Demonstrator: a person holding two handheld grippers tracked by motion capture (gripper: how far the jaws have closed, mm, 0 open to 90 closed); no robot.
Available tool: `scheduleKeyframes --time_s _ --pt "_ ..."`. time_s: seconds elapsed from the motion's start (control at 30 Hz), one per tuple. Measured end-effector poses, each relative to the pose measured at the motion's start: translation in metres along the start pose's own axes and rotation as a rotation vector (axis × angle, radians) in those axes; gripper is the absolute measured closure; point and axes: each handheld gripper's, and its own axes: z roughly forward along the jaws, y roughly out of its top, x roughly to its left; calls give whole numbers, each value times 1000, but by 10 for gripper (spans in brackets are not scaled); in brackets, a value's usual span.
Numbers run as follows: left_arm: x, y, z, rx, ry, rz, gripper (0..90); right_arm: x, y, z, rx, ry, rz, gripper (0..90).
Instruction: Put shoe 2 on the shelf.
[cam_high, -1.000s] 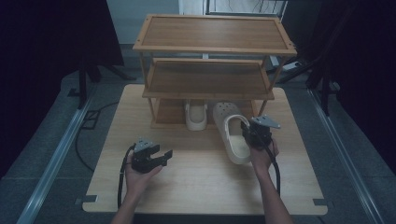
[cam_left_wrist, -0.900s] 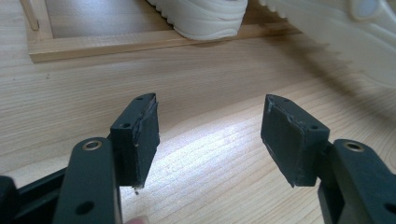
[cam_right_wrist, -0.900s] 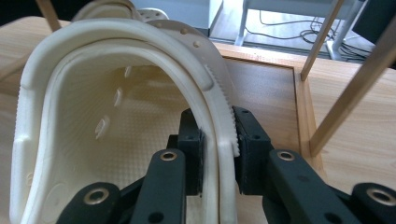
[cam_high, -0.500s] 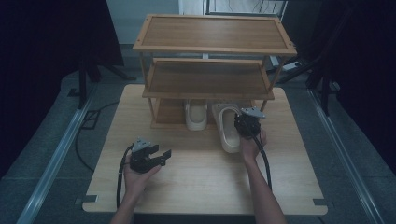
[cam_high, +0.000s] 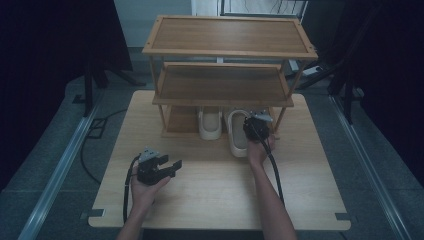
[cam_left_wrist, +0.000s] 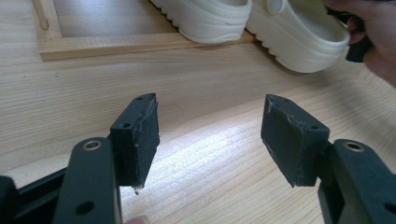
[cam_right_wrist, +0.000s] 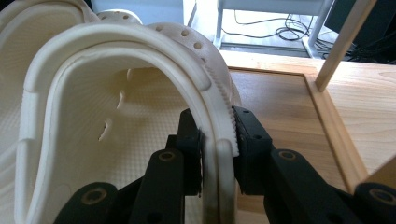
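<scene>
Cream clog held: second clog (cam_high: 239, 135) is clamped at its side wall by the right gripper (cam_high: 257, 129), jaws narrowed onto the rim, one pad inside, one outside (cam_right_wrist: 250, 140).
Left gripper: left gripper (cam_high: 159, 168) is rested near the table's front left, jaws wide, nothing between them (cam_left_wrist: 140, 135).
Table: light wood table (cam_high: 210, 200); heel of the held clog overhangs the rack's front edge onto it.
Placed clog: first clog (cam_high: 210, 123) is seated on the bottom shelf, just left of the held one.
Rack: wooden rack (cam_high: 225, 85) is stood at the table's far edge.
Advice: clog to be pushed straight in, parallel to its mate, kept clear of the right post; grip to be released only once the sole is flat.
</scene>
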Motion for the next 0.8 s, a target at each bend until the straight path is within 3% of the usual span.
scheduleKeyframes --time_s 0.17,0.33,0.43,0.6,0.8 --pt "0 0 0 4 -1 -1 372 2 -2 9 -10 35 31 683" --pt "-1 -1 2 19 -4 1 371 -3 -1 1 0 63 6 565" --pt "-1 0 2 21 -6 3 370 -8 -3 -9 5 109 23 517" --pt "-1 0 1 19 -2 0 370 -13 -7 -38 -25 171 -24 486" --pt "-1 1 -1 18 0 2 369 -18 -14 -71 -14 249 -75 515"
